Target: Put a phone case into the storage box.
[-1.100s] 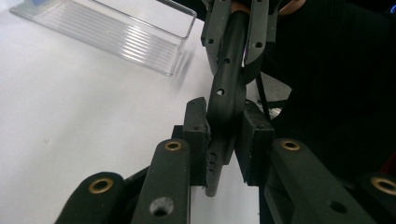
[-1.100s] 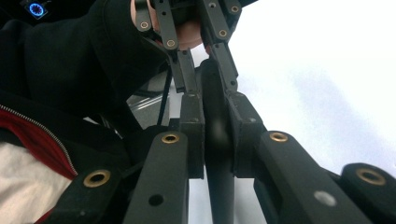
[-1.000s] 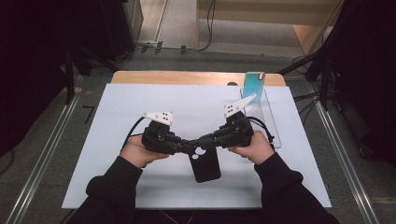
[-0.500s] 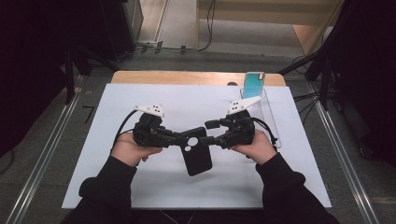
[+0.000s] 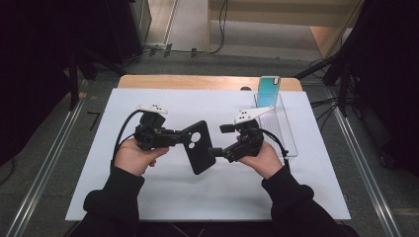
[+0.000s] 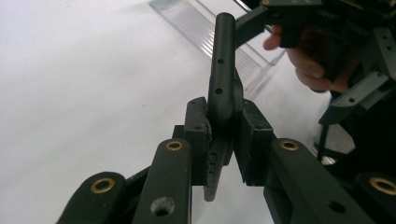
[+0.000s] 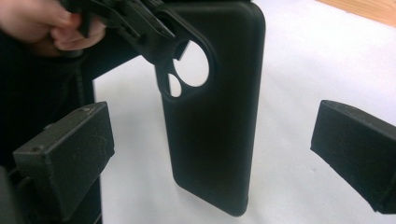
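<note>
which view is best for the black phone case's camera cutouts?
Right gripper view: the black phone case faces the lens, both round cutouts clear, the left gripper clamped at its top. High view shows the case small and tilted. Left gripper view shows its thin edge between the pads.

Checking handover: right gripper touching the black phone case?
Apart. Right gripper view: the right gripper stands wide open, white table visible between each pad and the black phone case.

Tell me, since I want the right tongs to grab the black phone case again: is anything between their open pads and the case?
Nothing visible. The matte black phone case hangs between the right tongs, whose pads have just been opening and stand clear of it. The left tongs clamp its top edge by the camera cutout.
</note>
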A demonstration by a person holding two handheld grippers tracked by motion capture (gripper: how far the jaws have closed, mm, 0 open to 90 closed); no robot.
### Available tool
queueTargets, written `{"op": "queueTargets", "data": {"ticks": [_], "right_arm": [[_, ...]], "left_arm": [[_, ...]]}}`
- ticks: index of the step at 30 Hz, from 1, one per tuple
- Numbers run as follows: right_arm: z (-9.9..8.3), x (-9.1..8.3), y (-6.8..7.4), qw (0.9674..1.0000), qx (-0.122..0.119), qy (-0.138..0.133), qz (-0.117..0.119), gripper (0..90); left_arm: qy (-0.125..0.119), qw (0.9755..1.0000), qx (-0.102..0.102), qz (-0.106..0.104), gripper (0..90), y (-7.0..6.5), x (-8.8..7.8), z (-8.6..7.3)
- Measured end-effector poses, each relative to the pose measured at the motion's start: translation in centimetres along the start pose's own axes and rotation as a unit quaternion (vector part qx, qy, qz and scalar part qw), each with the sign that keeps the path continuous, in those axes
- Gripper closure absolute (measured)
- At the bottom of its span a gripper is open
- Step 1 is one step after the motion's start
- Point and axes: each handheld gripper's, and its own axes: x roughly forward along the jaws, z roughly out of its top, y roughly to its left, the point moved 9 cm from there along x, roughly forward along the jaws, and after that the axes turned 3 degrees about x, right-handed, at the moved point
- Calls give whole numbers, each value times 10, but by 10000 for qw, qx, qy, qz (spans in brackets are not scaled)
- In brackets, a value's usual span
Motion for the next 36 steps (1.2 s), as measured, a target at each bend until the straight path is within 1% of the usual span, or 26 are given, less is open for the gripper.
{"op": "queueTargets", "data": {"ticks": [1, 4, 6, 8, 11, 12, 14, 16, 18, 20, 24, 27, 29, 31, 32, 34, 36], "right_arm": [[-1, 1, -1, 10000, 23, 11, -80, 0], [-2, 5, -3, 9993, 171, 16, -324, 0], [-2, 7, -3, 9990, 216, -14, -384, 0], [-2, 9, -4, 9983, 243, -43, -520, 0], [-3, 14, -4, 9967, 323, -78, -743, 0], [-3, 16, -4, 9962, 338, -90, -803, 0], [-3, 19, -3, 9952, 344, -146, -902, 0], [-2, 22, -1, 9943, 392, -215, -967, 0], [-2, 24, 0, 9941, 395, -244, -983, 0], [-2, 27, 2, 9939, 371, -213, -1017, 0], [-4, 33, 2, 9926, 368, -159, -1149, 0], [-5, 37, 1, 9907, 415, -169, -1282, 0], [-5, 40, 0, 9900, 441, -161, -1328, 0], [-5, 43, 1, 9900, 410, -139, -1342, 0], [-6, 44, 1, 9900, 410, -131, -1341, 28], [-5, 45, 1, 9894, 358, -148, -1403, 37], [-5, 47, 1, 9887, 363, -136, -1445, 49]], "left_arm": [[-1, 10000, -52, 57, 772, 1, 0, 1], [-16, 9998, -169, 137, 771, 1, 0, 2], [-35, 9996, -188, 225, 771, 2, 0, 3], [-34, 9993, -210, 307, 772, 2, 0, 3], [-66, 9989, -308, 333, 772, 1, 2, 4], [-55, 9987, -342, 373, 772, 0, 2, 4], [-62, 9984, -423, 379, 772, -1, 4, 5], [-56, 9982, -461, 384, 772, -2, 6, 4], [-65, 9980, -496, 384, 772, -2, 7, 4], [-79, 9978, -535, 388, 772, -3, 8, 4], [-101, 9976, -523, 440, 772, -4, 10, 5], [-93, 9976, -555, 403, 772, -6, 13, 4], [-80, 9976, -572, 394, 771, -7, 14, 4], [-67, 9976, -566, 395, 771, -8, 16, 4], [-73, 9975, -574, 398, 771, -9, 17, 4], [-70, 9978, -550, 364, 771, -11, 19, 4], [-88, 9978, -562, 354, 771, -13, 20, 4]]}}
